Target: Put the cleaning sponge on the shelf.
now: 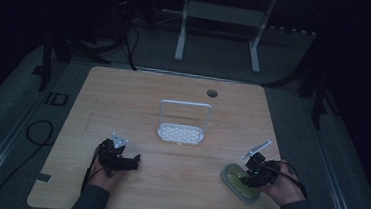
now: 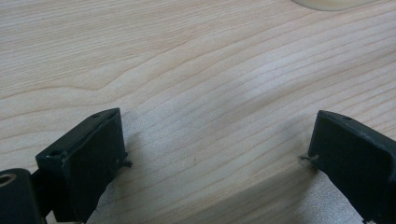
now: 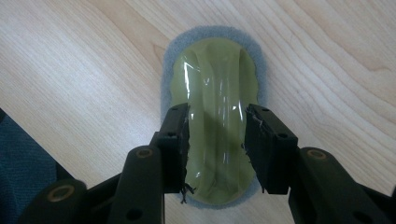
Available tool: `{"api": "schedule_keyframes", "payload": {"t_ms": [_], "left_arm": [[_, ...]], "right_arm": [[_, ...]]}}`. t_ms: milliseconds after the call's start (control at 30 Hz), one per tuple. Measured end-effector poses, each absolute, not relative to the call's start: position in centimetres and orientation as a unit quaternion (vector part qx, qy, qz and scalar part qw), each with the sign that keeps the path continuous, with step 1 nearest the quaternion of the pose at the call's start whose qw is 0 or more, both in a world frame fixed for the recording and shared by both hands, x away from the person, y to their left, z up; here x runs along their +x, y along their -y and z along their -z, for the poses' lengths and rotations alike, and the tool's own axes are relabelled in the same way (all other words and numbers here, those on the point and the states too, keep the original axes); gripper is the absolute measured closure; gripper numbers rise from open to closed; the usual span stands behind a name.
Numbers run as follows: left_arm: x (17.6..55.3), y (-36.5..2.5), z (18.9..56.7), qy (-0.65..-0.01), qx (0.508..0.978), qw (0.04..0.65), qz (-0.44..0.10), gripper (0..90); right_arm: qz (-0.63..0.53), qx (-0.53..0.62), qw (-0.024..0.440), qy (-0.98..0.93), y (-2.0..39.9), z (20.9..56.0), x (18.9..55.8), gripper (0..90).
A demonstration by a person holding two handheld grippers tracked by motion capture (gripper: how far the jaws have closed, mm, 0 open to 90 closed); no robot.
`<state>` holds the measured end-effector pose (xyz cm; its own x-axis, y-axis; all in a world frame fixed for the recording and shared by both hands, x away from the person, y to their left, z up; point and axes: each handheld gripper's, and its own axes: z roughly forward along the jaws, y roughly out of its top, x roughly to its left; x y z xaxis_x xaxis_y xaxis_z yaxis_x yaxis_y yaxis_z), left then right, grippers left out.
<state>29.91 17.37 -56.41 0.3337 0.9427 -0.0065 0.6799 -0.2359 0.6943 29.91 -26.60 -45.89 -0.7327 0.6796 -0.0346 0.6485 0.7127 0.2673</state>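
A scrubbing pad (image 3: 215, 60) lies flat on the wooden table near its front right corner: a glossy olive-green grip on top and a grey felt rim around it. In the high view the pad (image 1: 233, 179) sits under my right gripper (image 1: 249, 176). My right gripper (image 3: 217, 126) points down onto it, and its black jaws stand open on either side of the green grip's raised middle, close to it. My left gripper (image 1: 134, 161) rests low at the front left, pointing right. In its own view the left gripper (image 2: 219, 140) is wide open over bare wood.
A white slotted rack (image 1: 181, 133) with a tall loop handle stands at the table's middle. A round cable hole (image 1: 212, 93) lies behind it. A pale rounded edge (image 2: 327, 3) shows at the top of the left gripper view. The table's front edge runs just behind both hands.
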Motion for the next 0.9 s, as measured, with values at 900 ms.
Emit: {"api": "schedule_keyframes", "payload": {"t_ms": [900], "left_arm": [[29.9,-17.4,56.4,-0.536,0.757,0.307,-0.214,3.8]], "right_arm": [[-0.054,0.338,0.035,-0.939,25.4,46.2,31.6,63.5]]}}
